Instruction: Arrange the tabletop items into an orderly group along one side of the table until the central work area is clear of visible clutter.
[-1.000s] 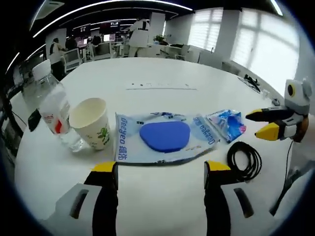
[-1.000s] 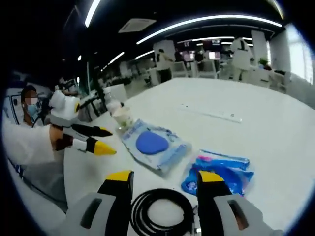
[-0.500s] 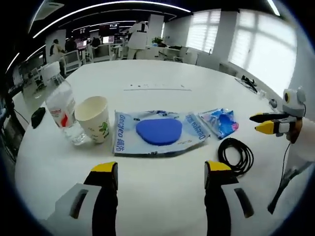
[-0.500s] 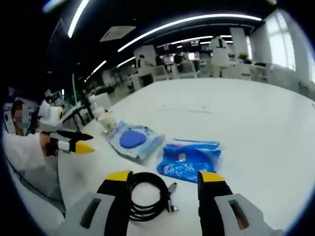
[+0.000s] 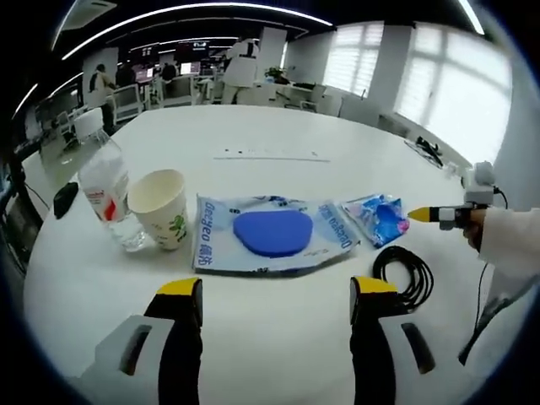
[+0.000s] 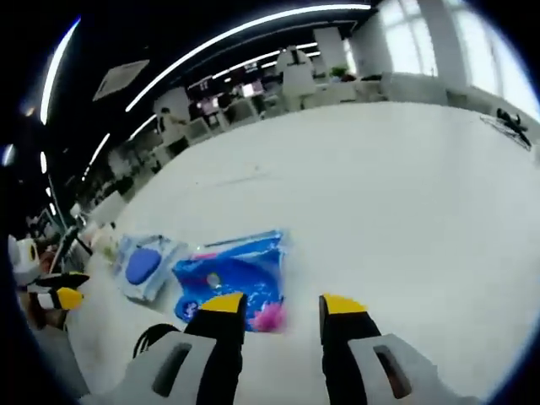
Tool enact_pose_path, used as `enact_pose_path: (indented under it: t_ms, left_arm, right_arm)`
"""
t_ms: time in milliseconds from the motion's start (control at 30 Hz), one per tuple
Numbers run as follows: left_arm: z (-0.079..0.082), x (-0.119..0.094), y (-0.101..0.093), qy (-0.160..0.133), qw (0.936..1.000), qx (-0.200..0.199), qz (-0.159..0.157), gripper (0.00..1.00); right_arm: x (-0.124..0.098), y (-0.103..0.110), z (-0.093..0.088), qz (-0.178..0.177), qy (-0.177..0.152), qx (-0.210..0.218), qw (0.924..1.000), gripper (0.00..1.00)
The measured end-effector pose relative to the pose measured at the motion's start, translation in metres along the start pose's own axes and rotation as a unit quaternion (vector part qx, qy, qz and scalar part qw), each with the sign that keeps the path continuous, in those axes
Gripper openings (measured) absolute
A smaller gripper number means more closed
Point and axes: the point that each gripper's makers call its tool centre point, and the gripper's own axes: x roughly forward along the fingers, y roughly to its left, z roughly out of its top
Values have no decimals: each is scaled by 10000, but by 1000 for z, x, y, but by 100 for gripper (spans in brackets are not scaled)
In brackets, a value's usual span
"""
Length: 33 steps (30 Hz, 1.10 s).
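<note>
On the white table [image 5: 278,126] stand a clear water bottle [image 5: 101,181] and a paper cup [image 5: 160,207], side by side at the left. To their right lie a clear packet with a blue pad [image 5: 272,236], a small blue packet [image 5: 378,218] and a black cable coil [image 5: 403,274]. My left gripper [image 5: 277,291] is open, short of the pad packet. My right gripper [image 5: 426,214] comes in beside the blue packet. In the right gripper view, my right gripper [image 6: 281,305] is open right at the blue packet [image 6: 232,278], with the pad packet [image 6: 142,263], the cable [image 6: 152,337] and the left gripper [image 6: 55,295] to the left.
A long flat strip [image 5: 270,156] lies across the table's middle. A black object [image 5: 63,200] sits past the bottle at the left edge, and dark items [image 5: 430,143] lie at the far right edge. Desks and people stand beyond the table.
The right gripper has moved in over the blue packet, which now lies at its jaws instead of the cable; its jaws stand slightly closer together. The left gripper has barely shifted.
</note>
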Motion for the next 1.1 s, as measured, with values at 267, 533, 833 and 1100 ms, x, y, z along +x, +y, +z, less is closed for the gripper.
enact_pose_path:
  t_ms: [267, 533, 833, 1100]
  left_arm:
    - [0, -2, 15, -17, 9999, -95, 125, 71]
    - [-6, 0, 18, 41, 9997, -192, 158, 71]
    - [-6, 4, 15, 27, 9996, -245, 129, 71]
    - [-5, -1, 20, 7, 9996, -249, 167, 70]
  right_arm:
    - [12, -1, -14, -165, 197, 339, 9991, 16]
    - [11, 7, -11, -138, 107, 976, 9951, 0]
    - [6, 22, -15, -328, 12, 1466, 9887, 0]
    - [9, 35, -19, -87, 29, 1381, 9904, 0]
